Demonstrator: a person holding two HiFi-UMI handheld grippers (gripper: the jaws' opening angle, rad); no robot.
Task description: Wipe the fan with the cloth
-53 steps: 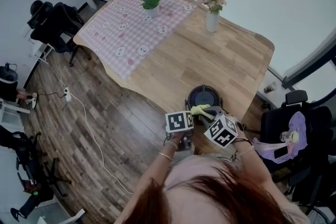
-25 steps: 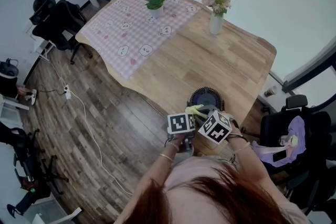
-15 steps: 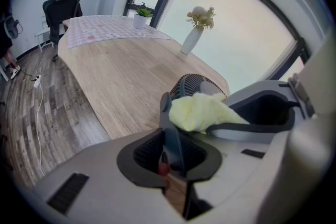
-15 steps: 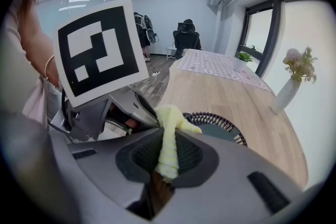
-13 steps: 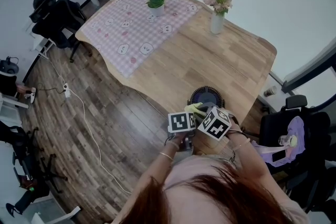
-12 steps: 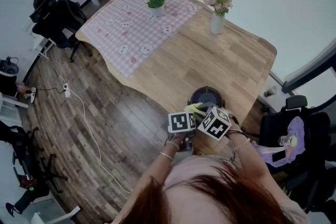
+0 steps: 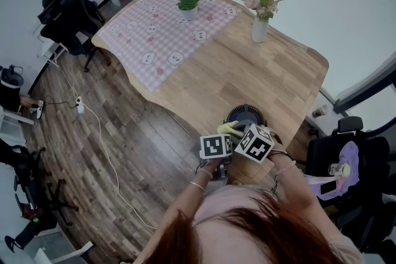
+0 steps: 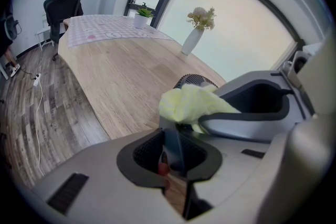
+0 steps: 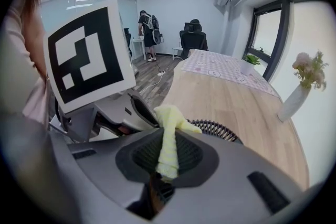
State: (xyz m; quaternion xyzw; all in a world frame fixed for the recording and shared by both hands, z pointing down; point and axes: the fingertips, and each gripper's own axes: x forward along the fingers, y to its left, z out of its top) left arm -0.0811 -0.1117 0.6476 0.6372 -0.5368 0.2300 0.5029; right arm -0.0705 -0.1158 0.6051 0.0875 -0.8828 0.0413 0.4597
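Pinching yellow cloth [image 9: 169, 134] in right gripper [image 9: 164, 165], tip just ahead beside fan [image 9: 215, 129]; holding left gripper [image 8: 176, 149] alongside, jaws drawn together, above bench [image 8: 121, 76].

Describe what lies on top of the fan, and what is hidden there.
A yellow cloth, clamped in the right gripper, lies over the fan's near rim. The dark grille beyond shows; the rim under the cloth is covered.

No legible text, brand, number or sign in any view. Marker cubes [image 7: 215, 146] [image 7: 255, 143] carry only black-and-white square patterns, no characters.
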